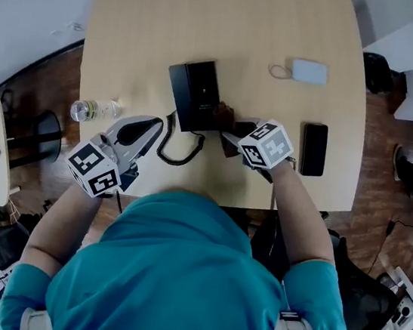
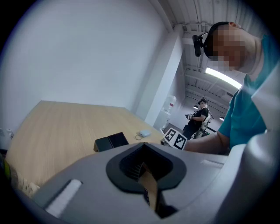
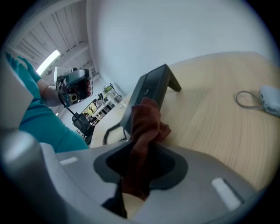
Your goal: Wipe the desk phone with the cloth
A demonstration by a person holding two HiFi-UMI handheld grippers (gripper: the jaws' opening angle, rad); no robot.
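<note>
The black desk phone (image 1: pixel 196 94) lies near the middle of the wooden table (image 1: pixel 150 23), its coiled cord (image 1: pixel 177 149) looping toward me. My right gripper (image 1: pixel 230 135) is shut on a brown cloth (image 1: pixel 223 115), and the cloth presses against the phone's right side. In the right gripper view the cloth (image 3: pixel 147 126) bunches up from the jaws onto the phone's edge (image 3: pixel 151 89). My left gripper (image 1: pixel 153 125) hovers left of the cord, apart from the phone, its jaws together with nothing in them. From the left gripper view the phone (image 2: pixel 109 142) sits well ahead.
A black mobile phone (image 1: pixel 314 148) lies right of my right gripper. A small white device (image 1: pixel 309 72) with a cord loop lies at the far right. A water bottle (image 1: pixel 92 110) lies on the left table edge. Office chairs and a person (image 2: pixel 199 118) are around the table.
</note>
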